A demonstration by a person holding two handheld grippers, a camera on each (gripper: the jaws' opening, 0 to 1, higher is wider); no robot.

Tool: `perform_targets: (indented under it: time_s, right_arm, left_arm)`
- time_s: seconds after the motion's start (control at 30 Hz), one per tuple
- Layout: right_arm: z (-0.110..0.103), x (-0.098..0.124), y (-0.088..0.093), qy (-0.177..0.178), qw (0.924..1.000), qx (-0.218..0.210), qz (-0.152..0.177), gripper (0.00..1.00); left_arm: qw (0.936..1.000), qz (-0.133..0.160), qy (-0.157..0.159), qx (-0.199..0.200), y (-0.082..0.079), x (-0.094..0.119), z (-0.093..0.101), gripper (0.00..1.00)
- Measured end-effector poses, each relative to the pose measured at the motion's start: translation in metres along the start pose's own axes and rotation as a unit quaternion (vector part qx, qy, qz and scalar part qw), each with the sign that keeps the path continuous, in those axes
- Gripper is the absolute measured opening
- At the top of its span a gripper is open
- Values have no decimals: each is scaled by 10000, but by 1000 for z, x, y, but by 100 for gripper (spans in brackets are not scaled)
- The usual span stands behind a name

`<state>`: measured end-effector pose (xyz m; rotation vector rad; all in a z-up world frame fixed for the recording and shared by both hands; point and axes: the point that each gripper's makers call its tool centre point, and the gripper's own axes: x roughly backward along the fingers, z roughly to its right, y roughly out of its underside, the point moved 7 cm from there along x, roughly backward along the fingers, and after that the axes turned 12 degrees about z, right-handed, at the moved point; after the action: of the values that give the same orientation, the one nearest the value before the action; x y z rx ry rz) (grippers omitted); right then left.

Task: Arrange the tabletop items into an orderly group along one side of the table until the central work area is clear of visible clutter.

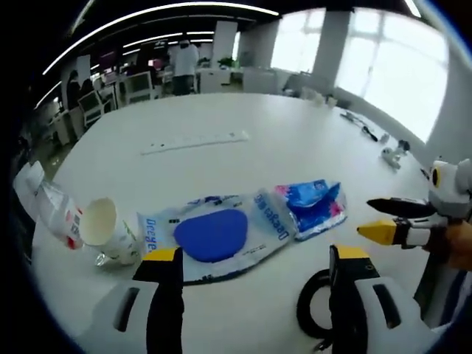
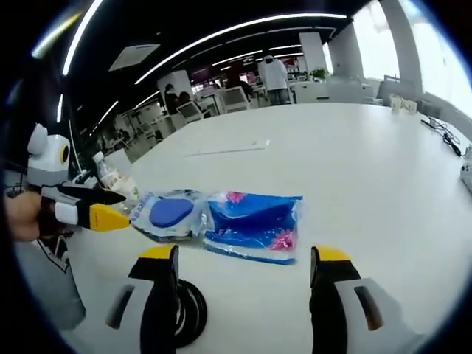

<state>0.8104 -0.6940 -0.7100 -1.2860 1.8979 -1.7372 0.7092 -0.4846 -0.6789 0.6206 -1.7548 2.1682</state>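
Both tongs, the left tongs (image 1: 254,267) and right tongs (image 2: 245,269), gape wide and empty above the white tabletop (image 1: 295,140). The wipes pack (image 1: 214,234) lies at twelve o'clock of the left tongs, with the blue packet (image 2: 254,220) touching it; best approached low, jaws straddling a pack's edge before sliding it sideward.

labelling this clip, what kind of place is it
Probably an open-plan office: a large white table, rows of desks and chairs behind it, long ceiling light strips, and big windows along one side.

An open office: bright windows (image 1: 383,66), ceiling light strips (image 2: 221,33), desks and chairs (image 1: 136,85) beyond the white table (image 1: 295,125).
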Motion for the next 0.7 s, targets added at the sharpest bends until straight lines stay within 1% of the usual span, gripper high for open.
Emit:
perform_targets:
  time_s: [0.07,0.1,0.17,0.2,0.3,0.37,0.43,0.5,0.57,0.7]
  right_arm:
    - [-3,-1,4,-64,10000,21,-43,68]
    - [-8,2,7,-122,9999,56,-89,68]
    - [-14,6,11,-229,9996,124,-96,68]
    - [-19,9,13,-374,9990,210,-121,69]
    - [-33,16,22,-535,9976,388,-211,68]
    - [-38,20,28,-562,9975,361,-246,68]
    - [-41,22,34,-579,9973,330,-297,68]
    - [-42,24,37,-571,9974,296,-333,68]
    - [-43,26,40,-568,9975,238,-335,68]
    - [-44,27,40,-564,9976,220,-339,68]
  left_arm:
    - [9999,10,52,102,2,2,2,77]
    - [9999,10,67,103,4,3,3,77]
    - [9999,-17,142,50,7,4,4,77]
    - [9998,-49,183,20,10,4,3,76]
    - [9995,-119,296,-73,20,9,7,76]
    - [9992,-194,316,-148,27,12,9,75]
    - [9990,-292,320,-95,34,14,8,74]
    - [9990,-287,326,-49,38,17,9,74]
    - [9988,-341,334,-72,43,20,9,74]
    - [9987,-382,330,-50,46,22,9,73]
